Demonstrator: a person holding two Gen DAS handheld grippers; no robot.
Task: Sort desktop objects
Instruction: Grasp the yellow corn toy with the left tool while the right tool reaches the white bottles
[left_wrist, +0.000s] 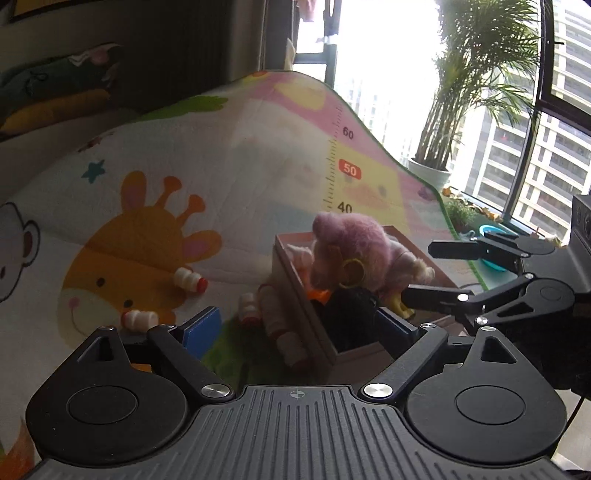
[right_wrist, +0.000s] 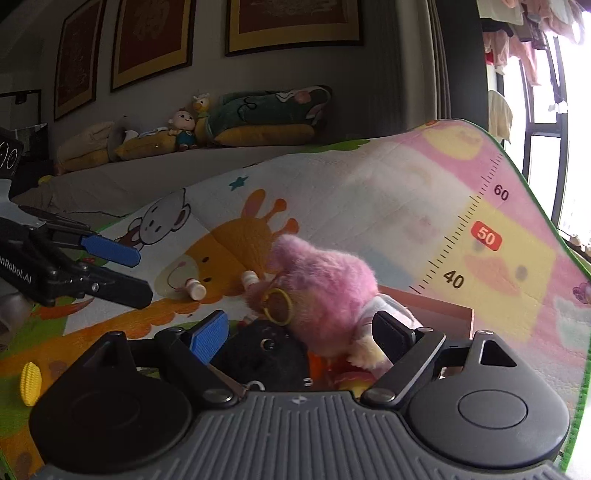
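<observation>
A wooden box (left_wrist: 295, 291) on the play mat holds a pink plush toy (left_wrist: 351, 247) with a yellow ring and a black plush toy (left_wrist: 351, 314). Both also show in the right wrist view, the pink plush (right_wrist: 325, 280) over the black plush (right_wrist: 262, 350). My left gripper (left_wrist: 299, 325) is open, its jaws wide apart, just in front of the box's near end. My right gripper (right_wrist: 299, 332) is open directly over the box, its jaws on either side of the plush toys. White bottles with red caps (left_wrist: 190, 280) lie on the mat left of the box.
More small bottles (left_wrist: 280, 328) lie against the box's left side. A yellow corn toy (right_wrist: 29, 384) lies on the mat at the left. The mat's green edge (left_wrist: 454, 229) runs at the right, with a potted palm (left_wrist: 432, 170) and window beyond. A sofa with cushions (right_wrist: 258, 122) stands behind.
</observation>
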